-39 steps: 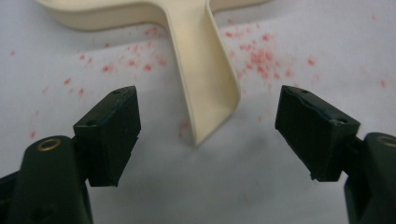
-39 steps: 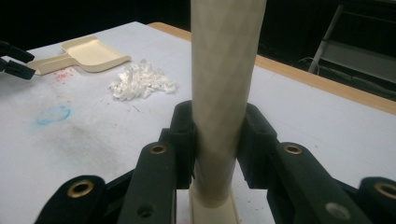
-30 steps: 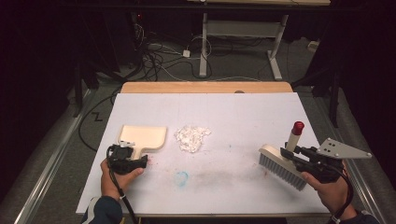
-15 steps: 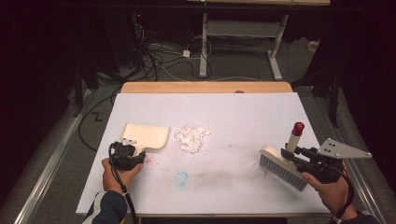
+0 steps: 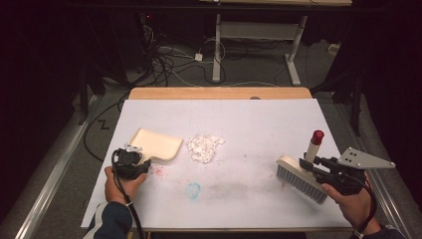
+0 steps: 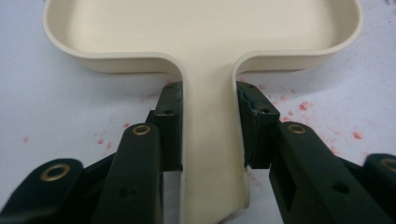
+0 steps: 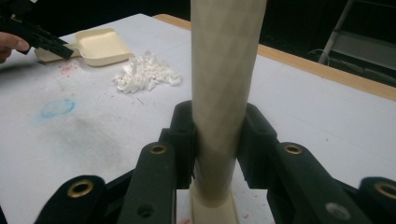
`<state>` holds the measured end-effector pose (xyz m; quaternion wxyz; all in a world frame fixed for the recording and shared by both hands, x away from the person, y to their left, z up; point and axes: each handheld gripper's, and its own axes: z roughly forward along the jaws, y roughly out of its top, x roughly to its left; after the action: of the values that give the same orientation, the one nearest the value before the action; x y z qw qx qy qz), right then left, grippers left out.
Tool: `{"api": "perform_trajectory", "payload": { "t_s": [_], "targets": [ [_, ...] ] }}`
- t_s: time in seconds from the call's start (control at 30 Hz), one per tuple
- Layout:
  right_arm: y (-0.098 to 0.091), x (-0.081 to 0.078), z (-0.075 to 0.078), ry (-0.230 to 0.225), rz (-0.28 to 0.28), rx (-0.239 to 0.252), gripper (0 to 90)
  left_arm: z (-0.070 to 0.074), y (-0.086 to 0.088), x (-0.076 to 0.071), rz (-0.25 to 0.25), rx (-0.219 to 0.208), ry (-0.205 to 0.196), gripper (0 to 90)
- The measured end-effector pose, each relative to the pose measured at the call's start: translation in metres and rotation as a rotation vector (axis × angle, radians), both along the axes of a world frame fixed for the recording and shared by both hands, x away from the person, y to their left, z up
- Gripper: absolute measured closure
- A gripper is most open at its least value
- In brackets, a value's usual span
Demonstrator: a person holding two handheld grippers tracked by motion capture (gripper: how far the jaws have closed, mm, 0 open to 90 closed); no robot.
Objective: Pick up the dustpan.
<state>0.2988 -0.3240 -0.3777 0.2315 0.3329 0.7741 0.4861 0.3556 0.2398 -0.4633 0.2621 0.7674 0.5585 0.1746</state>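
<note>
Change since earlier frame: the dustpan [image 5: 156, 144] and my left hand-held gripper [image 5: 135, 160] had shifted slightly toward the pile; the right side had stayed put.
Left hand-held gripper: clamped on the dustpan's handle [image 6: 210, 140], one jaw on each side.
Right hand-held gripper [image 5: 312, 168]: clamped on the brush [image 5: 301, 178] by its upright handle [image 7: 224, 84]; bristles rested on the counter [image 5: 249, 119] at the right.
Pile: white shreds [image 5: 204, 146] lay just beside the pan's open edge, well apart from the brush.
Step, my judgement: sweep the shreds in. I would keep the pan's lip flat on the counter and stroke short and low.
Dustpan contents: appeared empty.
</note>
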Motion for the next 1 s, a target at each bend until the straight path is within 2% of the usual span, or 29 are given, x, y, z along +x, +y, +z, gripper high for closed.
{"api": "perform_trajectory", "payload": {
  "t_s": [0.13,0.23,0.33,0.4,0.43,0.5,0.6,0.73,0.77,0.8,0.83,0.9,1.0],
  "targets": [
    [-0.001,0.000,0.000,-0.003,-0.005,0.000,71.1,0.016,0.004,-0.007,-0.046,0.030,-0.024,63.0],
    [-0.001,-0.001,0.001,-0.008,-0.012,0.000,71.1,0.030,0.007,-0.015,-0.073,0.074,-0.044,63.0],
    [-0.002,-0.001,0.001,-0.010,-0.020,-0.002,71.1,0.038,0.009,-0.021,-0.100,0.088,-0.035,63.0],
    [-0.002,0.000,0.000,-0.007,-0.027,-0.002,71.2,0.045,0.010,-0.031,-0.152,0.092,-0.013,63.0],
    [-0.003,0.000,0.000,-0.011,-0.030,0.002,71.1,0.045,0.010,-0.031,-0.152,0.092,-0.013,63.0],
    [-0.003,0.000,0.000,-0.010,-0.037,0.006,71.2,0.047,0.007,-0.040,-0.181,0.091,-0.015,63.0],
    [-0.004,0.000,0.001,-0.016,-0.044,0.014,71.1,0.048,0.000,-0.046,-0.228,0.102,0.003,63.1],
    [-0.005,0.000,0.002,-0.025,-0.047,0.017,71.2,0.050,-0.006,-0.050,-0.266,0.104,0.019,63.0],
    [-0.005,0.001,0.002,-0.024,-0.051,0.018,71.2,0.051,-0.009,-0.051,-0.295,0.102,0.024,63.0],
    [-0.005,0.001,0.002,-0.022,-0.054,0.019,71.2,0.051,-0.009,-0.051,-0.295,0.102,0.024,63.0],
    [-0.005,0.001,0.002,-0.018,-0.054,0.021,71.2,0.051,-0.013,-0.052,-0.328,0.107,0.041,63.0],
    [-0.005,0.003,0.001,-0.011,-0.056,0.021,71.2,0.049,-0.016,-0.052,-0.355,0.116,0.067,62.9],
    [-0.004,0.005,0.000,-0.006,-0.055,0.019,71.2,0.045,-0.020,-0.051,-0.365,0.122,0.087,62.9]
  ]
}}
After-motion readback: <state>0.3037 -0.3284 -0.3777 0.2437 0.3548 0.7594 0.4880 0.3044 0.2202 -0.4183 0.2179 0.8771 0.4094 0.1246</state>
